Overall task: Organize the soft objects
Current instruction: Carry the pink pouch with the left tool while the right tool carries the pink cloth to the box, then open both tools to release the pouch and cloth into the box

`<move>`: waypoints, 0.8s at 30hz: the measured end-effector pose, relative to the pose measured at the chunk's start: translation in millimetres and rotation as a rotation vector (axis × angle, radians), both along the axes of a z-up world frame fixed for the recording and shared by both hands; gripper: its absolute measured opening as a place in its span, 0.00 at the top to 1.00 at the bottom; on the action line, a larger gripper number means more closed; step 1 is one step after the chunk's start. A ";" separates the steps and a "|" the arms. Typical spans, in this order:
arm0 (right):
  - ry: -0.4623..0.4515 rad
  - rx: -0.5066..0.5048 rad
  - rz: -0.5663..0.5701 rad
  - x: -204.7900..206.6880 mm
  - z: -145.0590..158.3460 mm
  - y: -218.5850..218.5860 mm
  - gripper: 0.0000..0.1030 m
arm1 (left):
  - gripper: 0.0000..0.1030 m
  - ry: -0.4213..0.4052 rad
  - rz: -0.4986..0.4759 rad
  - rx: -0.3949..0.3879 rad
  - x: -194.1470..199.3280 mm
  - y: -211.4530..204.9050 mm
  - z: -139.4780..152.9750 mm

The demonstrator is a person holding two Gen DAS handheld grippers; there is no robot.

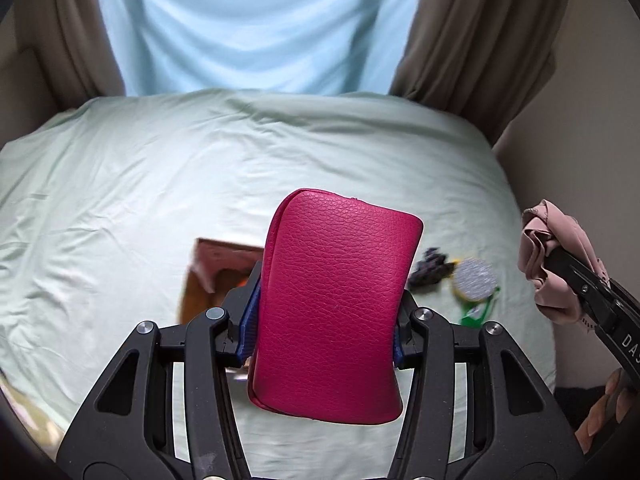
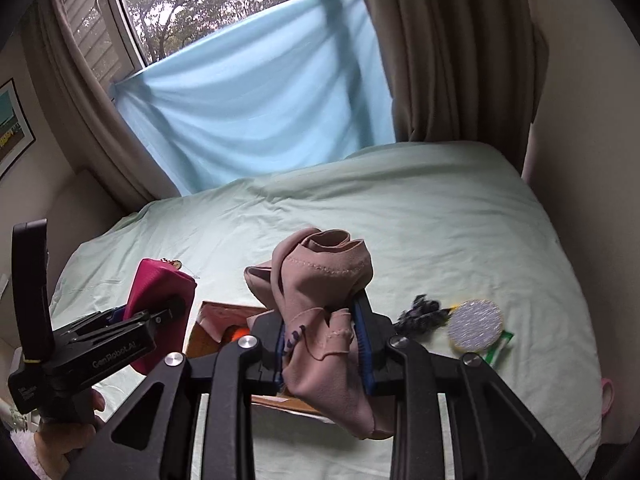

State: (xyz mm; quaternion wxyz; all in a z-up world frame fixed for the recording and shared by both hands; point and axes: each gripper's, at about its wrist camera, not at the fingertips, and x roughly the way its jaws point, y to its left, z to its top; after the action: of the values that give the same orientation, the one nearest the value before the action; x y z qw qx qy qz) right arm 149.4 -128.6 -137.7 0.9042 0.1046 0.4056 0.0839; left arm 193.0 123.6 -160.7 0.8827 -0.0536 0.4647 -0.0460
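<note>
My left gripper (image 1: 326,332) is shut on a magenta leather pouch (image 1: 336,304) and holds it above the bed; the pouch (image 2: 160,312) also shows at the left of the right wrist view. My right gripper (image 2: 324,344) is shut on a crumpled dusty-pink cloth (image 2: 320,304), held above the bed; that cloth (image 1: 548,264) shows at the right of the left wrist view. Below both lies an open cardboard box (image 1: 208,276) with something pink and orange inside; it also shows in the right wrist view (image 2: 212,328).
A pale green bed sheet (image 1: 160,184) covers the bed. On it to the right lie a dark crumpled item (image 2: 420,314) and a round grey pad on green-and-yellow packaging (image 2: 476,326). Brown curtains (image 2: 460,60) and a light blue cloth (image 2: 256,112) hang behind.
</note>
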 end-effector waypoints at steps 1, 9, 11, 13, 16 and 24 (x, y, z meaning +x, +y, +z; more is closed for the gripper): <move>0.010 -0.004 0.001 1.4 -3.7 11.2 0.75 | 0.56 0.006 -0.003 0.008 1.4 11.9 -4.6; 0.131 0.002 -0.009 13.4 -43.8 81.0 0.75 | 0.56 0.099 -0.031 0.052 23.5 65.9 -55.8; 0.164 0.009 -0.015 18.8 -53.4 92.1 0.75 | 0.56 0.124 -0.034 0.055 31.0 73.7 -71.9; 0.189 0.000 -0.021 23.8 -61.9 99.7 0.75 | 0.56 0.148 -0.033 0.057 38.7 80.2 -86.0; 0.223 -0.002 -0.050 34.6 -79.2 107.3 0.75 | 0.56 0.184 -0.028 0.059 48.9 82.8 -107.4; 0.384 -0.028 -0.094 73.1 -139.9 103.1 0.75 | 0.55 0.318 -0.007 0.063 86.5 82.3 -176.6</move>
State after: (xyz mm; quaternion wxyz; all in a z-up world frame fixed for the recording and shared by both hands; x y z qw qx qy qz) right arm 222.5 -25.5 -277.6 0.8143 0.1247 0.5667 0.0145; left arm 279.5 205.9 -337.2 0.7989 -0.0311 0.6001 -0.0252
